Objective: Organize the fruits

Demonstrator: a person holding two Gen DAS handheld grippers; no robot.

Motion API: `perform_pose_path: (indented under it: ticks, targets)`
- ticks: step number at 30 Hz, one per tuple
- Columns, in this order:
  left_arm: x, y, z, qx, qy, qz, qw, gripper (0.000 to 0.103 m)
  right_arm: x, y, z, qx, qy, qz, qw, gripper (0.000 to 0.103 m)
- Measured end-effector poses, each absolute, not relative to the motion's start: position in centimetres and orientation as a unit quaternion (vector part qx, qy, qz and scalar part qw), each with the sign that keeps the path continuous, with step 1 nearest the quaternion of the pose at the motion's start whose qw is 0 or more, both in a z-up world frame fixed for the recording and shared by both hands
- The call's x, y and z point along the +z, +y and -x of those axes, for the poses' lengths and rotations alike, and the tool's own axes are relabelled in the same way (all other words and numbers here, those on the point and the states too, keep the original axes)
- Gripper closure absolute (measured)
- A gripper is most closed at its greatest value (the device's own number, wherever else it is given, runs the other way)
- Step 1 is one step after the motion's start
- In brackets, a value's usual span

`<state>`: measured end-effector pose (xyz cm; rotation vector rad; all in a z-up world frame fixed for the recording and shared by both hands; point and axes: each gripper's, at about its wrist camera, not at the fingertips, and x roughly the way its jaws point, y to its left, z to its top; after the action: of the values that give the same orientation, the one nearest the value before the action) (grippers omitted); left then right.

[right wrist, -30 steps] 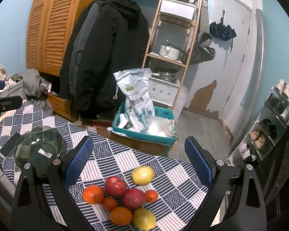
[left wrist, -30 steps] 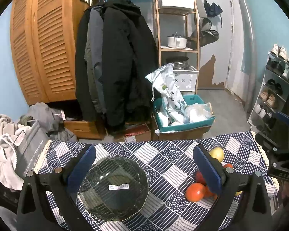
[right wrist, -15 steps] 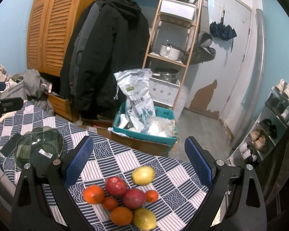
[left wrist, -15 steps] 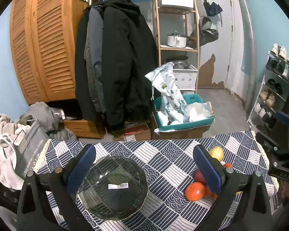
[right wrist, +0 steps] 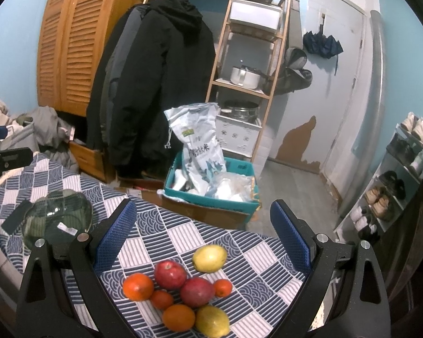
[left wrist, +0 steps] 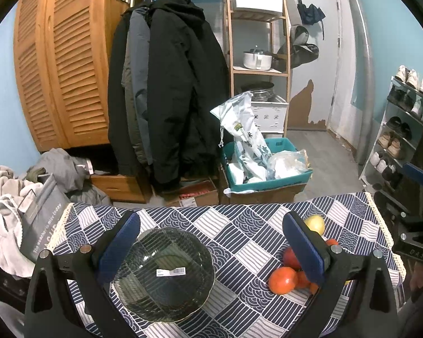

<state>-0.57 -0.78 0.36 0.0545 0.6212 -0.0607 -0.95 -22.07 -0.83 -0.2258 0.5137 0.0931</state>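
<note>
Two grippers are in your hands, both held above a table covered in a navy and white patterned tablecloth (right wrist: 166, 239). Your left gripper (left wrist: 211, 242) has its blue-padded fingers spread wide and grips nothing; it hangs over a dark glass bowl (left wrist: 163, 274) with a white barcode sticker, and the bowl holds no fruit. Your right gripper (right wrist: 203, 233) is likewise spread wide with nothing between its fingers, poised over a cluster of eight fruits on the cloth. In the right wrist view the cluster reads as follows: a lemon (right wrist: 209, 258) sits at the far edge, a red apple (right wrist: 170, 274) just beside it to the left, a second, darker red apple (right wrist: 197, 291) touching the first, a large orange (right wrist: 138, 286) at the left, two small oranges (right wrist: 162, 299) (right wrist: 222, 288) tucked on either side of the darker apple, another orange (right wrist: 178, 317) nearest you, and a second lemon (right wrist: 212, 321) touching it on the right. The bowl lies well apart from the fruit, toward the left side of the table. Beyond the table stand a teal bin (right wrist: 211, 194) on a cardboard box holding a large printed sack, dark coats (right wrist: 160, 79) hanging from a rail, a wooden shelf (right wrist: 248, 56) with pots, and a slatted wooden wardrobe (right wrist: 67, 42).
</note>
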Motion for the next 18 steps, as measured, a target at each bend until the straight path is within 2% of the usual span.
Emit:
perform_pose_path:
  ticks: [18]
  targets:
    - [0.34, -0.75, 0.74, -0.037, 0.307, -0.026, 0.950, 0.001, -0.64, -22.68, 1.21, 0.044, 0.255, 0.113, 0.959, 0.009]
